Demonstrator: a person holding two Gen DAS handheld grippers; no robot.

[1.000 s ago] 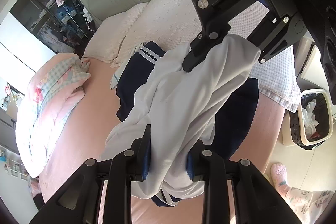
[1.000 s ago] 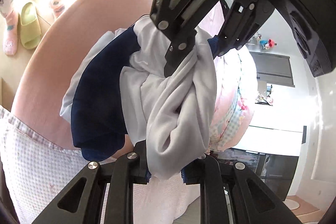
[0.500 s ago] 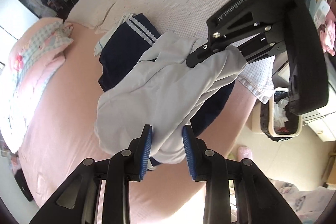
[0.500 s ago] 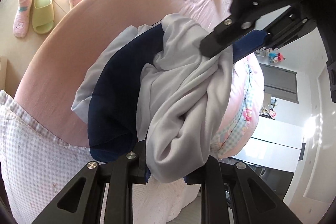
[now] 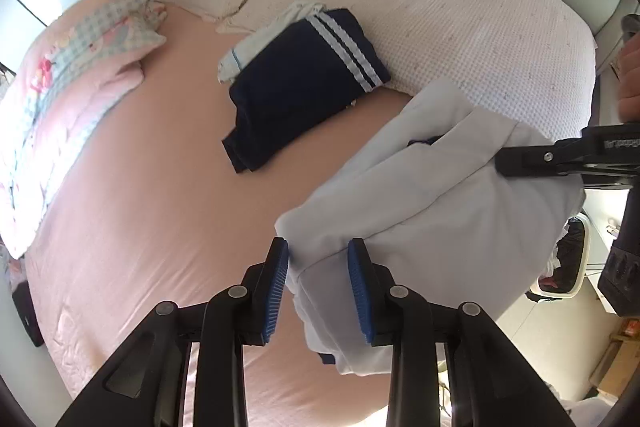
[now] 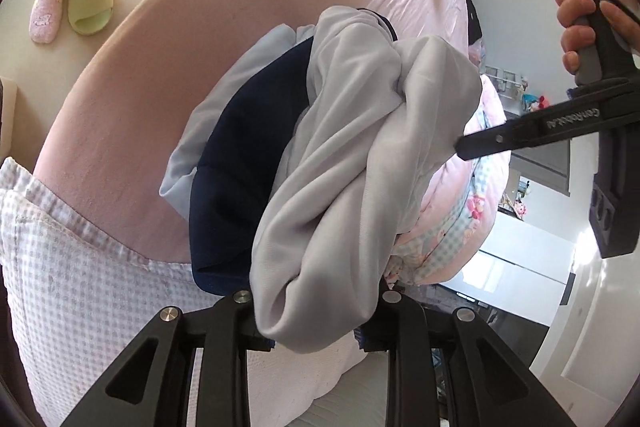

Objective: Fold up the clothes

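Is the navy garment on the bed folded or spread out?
Folded: the navy garment lies as a compact layered rectangle on the bed.

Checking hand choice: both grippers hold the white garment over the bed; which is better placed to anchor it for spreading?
Probably left: the left gripper pinches a flat edge of the white garment; the right gripper, jaws opening, holds a bunched wad.
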